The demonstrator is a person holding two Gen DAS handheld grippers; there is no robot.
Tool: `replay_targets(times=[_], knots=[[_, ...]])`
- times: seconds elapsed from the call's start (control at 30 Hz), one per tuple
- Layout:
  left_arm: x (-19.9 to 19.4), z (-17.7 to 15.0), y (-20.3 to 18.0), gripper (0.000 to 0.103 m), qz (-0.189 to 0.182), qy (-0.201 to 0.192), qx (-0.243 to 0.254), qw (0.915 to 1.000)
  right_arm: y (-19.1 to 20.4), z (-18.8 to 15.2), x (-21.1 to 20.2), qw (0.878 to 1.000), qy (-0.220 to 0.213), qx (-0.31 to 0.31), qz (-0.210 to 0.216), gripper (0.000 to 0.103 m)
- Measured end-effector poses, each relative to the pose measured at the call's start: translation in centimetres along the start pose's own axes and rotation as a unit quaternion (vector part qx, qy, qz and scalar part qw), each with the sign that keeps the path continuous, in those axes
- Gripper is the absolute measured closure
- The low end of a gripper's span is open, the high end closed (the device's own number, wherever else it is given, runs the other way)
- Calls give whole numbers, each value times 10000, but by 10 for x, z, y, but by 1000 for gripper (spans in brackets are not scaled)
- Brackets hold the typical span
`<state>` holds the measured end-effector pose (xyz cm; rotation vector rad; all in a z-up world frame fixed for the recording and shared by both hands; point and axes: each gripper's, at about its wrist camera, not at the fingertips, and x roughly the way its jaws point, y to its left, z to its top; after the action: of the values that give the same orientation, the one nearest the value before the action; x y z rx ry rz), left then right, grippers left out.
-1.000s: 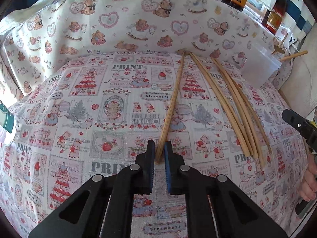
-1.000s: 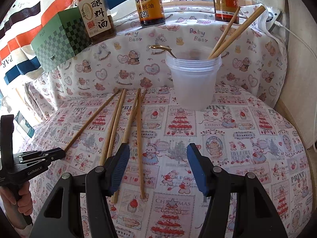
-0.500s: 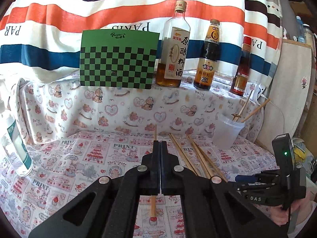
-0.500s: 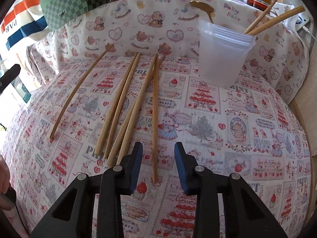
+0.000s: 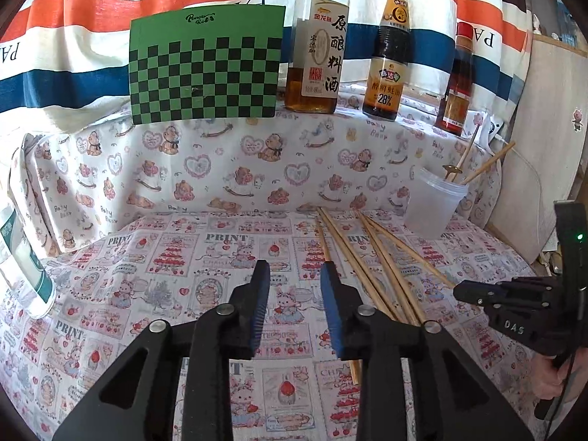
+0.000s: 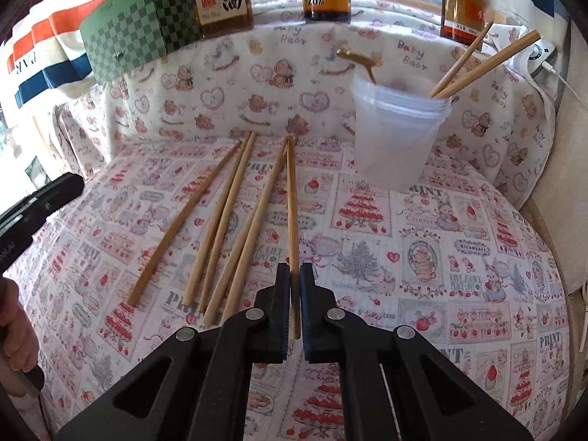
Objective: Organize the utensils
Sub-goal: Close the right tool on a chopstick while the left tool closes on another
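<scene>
Several wooden chopsticks (image 6: 220, 220) lie fanned out on the printed cloth. My right gripper (image 6: 293, 294) is shut on the near end of the rightmost chopstick (image 6: 291, 202), which still rests on the cloth. My left gripper (image 5: 294, 268) hangs above the cloth with its jaws opening and only cloth between them. One chopstick (image 5: 322, 239) lies just behind its right finger. A clear plastic cup (image 6: 397, 139) at the back right holds two chopsticks (image 6: 477, 62) and a gold utensil (image 6: 358, 59). In the left wrist view the right gripper (image 5: 463, 293) shows at the right.
Three sauce bottles (image 5: 386, 55) and a green checkered box (image 5: 205, 66) stand on the cloth-covered ledge behind. A white bottle (image 5: 22, 257) stands at the left edge. A hand (image 6: 16, 327) holds the left gripper (image 6: 70, 187) at the left.
My left gripper let go of its chopstick, rose and tilted up, and its jaws parted. My right gripper came down and closed on the rightmost chopstick.
</scene>
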<state>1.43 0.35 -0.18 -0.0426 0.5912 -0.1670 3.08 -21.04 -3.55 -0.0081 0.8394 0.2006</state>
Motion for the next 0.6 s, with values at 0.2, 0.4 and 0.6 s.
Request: replay_targets(times=[0.2, 0.4, 0.6], knots=[[10, -3, 1, 50, 90, 120, -73, 9999, -9, -6, -15, 9996, 244, 44, -95, 97], [19, -6, 4, 48, 164, 287, -170, 9993, -11, -40, -21, 9962, 763, -344, -221, 97], [16, -5, 7, 42, 222, 201, -271, 9992, -17, -35, -25, 9965, 767, -180, -277, 96]])
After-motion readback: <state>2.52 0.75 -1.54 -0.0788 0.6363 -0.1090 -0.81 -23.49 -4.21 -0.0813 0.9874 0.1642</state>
